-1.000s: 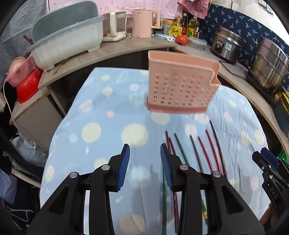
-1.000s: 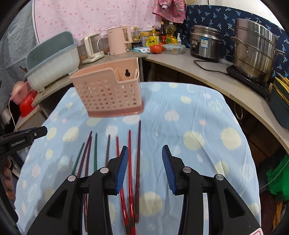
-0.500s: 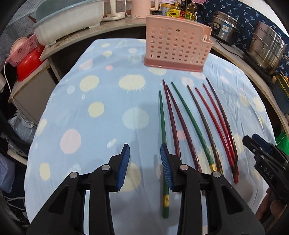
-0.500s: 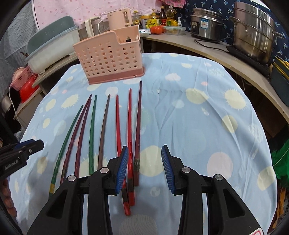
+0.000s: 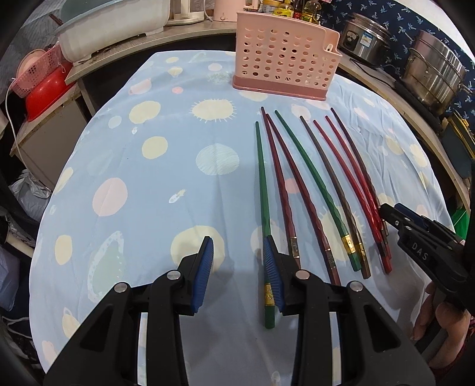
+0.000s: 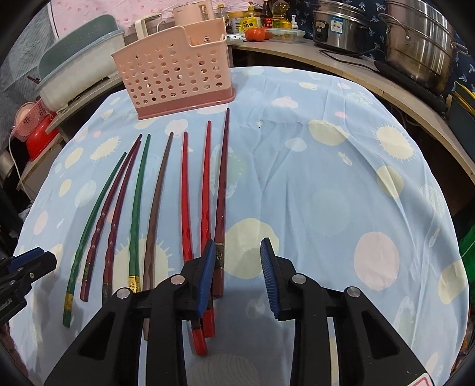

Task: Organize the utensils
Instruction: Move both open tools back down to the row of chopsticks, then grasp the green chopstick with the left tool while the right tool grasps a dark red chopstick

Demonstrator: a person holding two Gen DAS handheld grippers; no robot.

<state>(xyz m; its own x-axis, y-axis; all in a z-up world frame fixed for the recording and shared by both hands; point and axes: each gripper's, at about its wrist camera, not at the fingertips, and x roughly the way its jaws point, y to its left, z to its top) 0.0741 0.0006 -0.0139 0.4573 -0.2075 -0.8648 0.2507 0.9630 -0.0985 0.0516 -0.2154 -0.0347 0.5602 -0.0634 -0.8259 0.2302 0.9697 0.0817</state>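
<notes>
Several chopsticks lie side by side on the table: green ones (image 5: pixel 262 190), dark red ones (image 5: pixel 297 178), a brown one (image 5: pixel 332 175) and bright red ones (image 6: pixel 185 190). A pink perforated utensil holder (image 5: pixel 282 63) stands upright beyond their tips; it also shows in the right wrist view (image 6: pixel 175 74). My left gripper (image 5: pixel 239 267) is open, low over the near end of the leftmost green chopstick. My right gripper (image 6: pixel 237 276) is open over the near ends of the rightmost chopsticks (image 6: pixel 221 190). Both are empty.
A blue cloth with pale dots (image 5: pixel 148 166) covers the table. Behind it a curved counter holds a grey-white dish tub (image 5: pixel 112 26), a rice cooker (image 5: pixel 365 40) and steel pots (image 6: pixel 421 41). A red basin (image 5: pixel 44 95) sits at the left.
Both grippers have pulled back and lowered toward the near ends of the chopsticks. The holder now looks farther away. Both grippers stay open.
</notes>
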